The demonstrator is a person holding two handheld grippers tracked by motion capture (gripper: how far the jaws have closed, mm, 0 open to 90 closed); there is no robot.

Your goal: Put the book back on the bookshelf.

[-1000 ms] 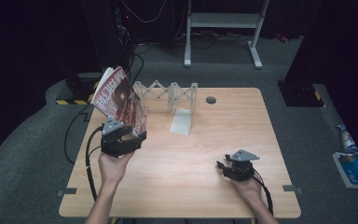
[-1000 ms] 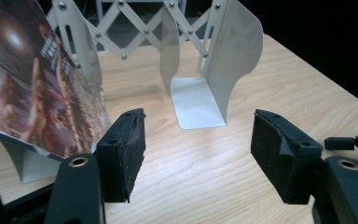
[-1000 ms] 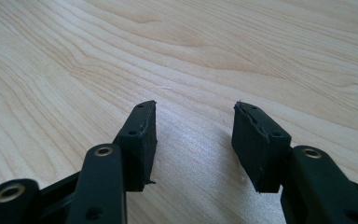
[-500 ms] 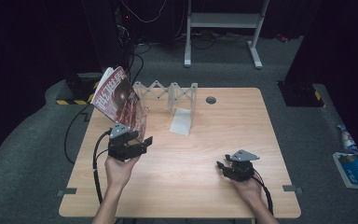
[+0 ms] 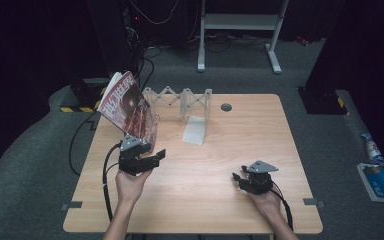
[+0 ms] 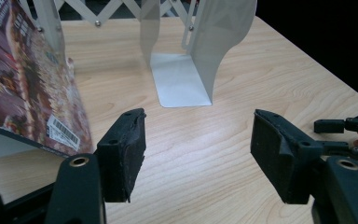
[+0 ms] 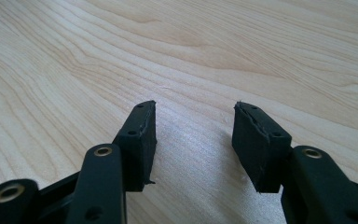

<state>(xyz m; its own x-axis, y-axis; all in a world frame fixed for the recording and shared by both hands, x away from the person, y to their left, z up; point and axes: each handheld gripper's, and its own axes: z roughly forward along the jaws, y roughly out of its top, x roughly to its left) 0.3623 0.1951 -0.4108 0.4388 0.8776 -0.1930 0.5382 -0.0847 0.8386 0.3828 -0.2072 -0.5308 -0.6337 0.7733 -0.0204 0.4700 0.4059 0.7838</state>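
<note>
Now both grippers are spread and empty; bring your left gripper (image 5: 152, 159) squarely to the magazine (image 5: 127, 105) leaning upper left, while your right gripper (image 5: 241, 179) waits.

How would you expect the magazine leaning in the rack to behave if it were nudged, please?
The magazine looks thin and glossy, so probably floppy and a bit slippery. It stands tilted against the white folding rack, so a nudge from the open left tongs might well slide its foot out or tip it flat.
</note>
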